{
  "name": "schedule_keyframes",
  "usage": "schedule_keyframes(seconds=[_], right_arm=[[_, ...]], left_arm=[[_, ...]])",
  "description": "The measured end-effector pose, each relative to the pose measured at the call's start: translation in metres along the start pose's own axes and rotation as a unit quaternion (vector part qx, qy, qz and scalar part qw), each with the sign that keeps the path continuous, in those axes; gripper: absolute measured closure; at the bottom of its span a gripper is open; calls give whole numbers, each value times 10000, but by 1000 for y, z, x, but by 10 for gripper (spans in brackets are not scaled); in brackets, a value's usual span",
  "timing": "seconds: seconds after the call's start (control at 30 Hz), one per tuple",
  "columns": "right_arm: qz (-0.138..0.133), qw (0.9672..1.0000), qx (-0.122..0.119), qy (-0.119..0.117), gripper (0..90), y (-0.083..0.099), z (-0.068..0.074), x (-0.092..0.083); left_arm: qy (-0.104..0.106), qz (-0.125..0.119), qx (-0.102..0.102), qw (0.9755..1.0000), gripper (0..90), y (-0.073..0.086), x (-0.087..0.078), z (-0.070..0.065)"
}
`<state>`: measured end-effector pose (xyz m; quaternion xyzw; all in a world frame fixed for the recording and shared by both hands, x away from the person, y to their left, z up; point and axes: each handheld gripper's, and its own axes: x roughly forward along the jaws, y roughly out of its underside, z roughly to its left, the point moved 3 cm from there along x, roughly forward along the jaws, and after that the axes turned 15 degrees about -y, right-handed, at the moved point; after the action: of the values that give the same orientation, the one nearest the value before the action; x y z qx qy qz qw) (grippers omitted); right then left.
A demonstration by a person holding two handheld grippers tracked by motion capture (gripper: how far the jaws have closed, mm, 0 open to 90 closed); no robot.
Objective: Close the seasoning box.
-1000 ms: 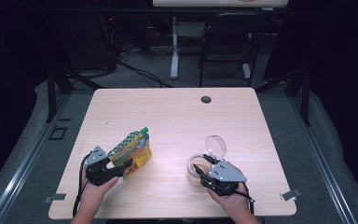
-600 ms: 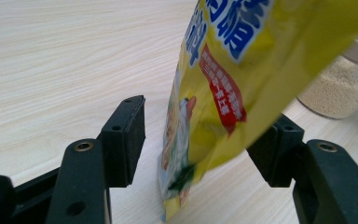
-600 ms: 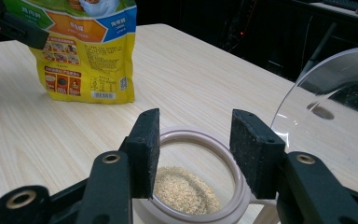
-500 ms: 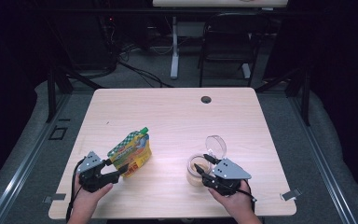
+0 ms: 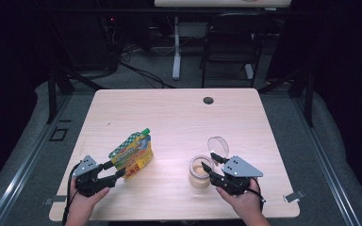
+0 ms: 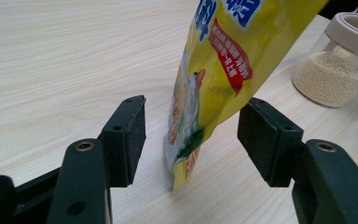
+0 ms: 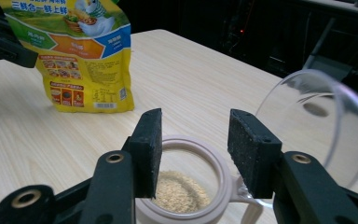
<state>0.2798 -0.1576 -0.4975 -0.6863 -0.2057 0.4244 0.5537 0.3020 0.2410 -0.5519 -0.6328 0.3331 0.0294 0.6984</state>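
A yellow and green snack pouch (image 5: 133, 153) stands upright on the table, left of centre. My left gripper (image 5: 115, 169) is open, and the pouch's lower corner (image 6: 186, 154) sits between its jaws with a gap on both sides. A small clear jar (image 5: 200, 173) with pale grains inside stands at the right. Its hinged clear lid (image 5: 218, 146) is swung open behind it. My right gripper (image 7: 196, 126) hovers over the jar's open rim (image 7: 216, 161). Its jaws have just been closing a little, and nothing is pressed between the pads.
The wooden table (image 5: 179, 117) has a round cable hole (image 5: 208, 100) near its far edge. Beyond it, in the dark, stand a chair (image 5: 231, 47) and a desk leg (image 5: 176, 52). The jar (image 6: 340, 60) is to the right beyond the pouch in the left gripper view.
The left gripper has drawn back slightly toward the table's near-left corner. The pouch and the jar stand where they were.
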Motion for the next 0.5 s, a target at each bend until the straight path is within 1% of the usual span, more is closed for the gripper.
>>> schedule_keyframes(seconds=[0.2,0.37,0.4,0.5], right_arm=[[-58,9999,34,112,580,-6,-5,-10],[-38,9997,96,219,636,-9,-10,-18],[-85,9996,116,242,646,-9,-11,-19],[-69,9994,150,310,676,-10,-14,-25]], left_arm=[[-15,22,61,10000,424,1,0,0],[-10,18,42,10000,425,1,1,-1],[-4,16,30,10000,425,1,1,-2],[18,28,84,10000,425,1,1,-3]])
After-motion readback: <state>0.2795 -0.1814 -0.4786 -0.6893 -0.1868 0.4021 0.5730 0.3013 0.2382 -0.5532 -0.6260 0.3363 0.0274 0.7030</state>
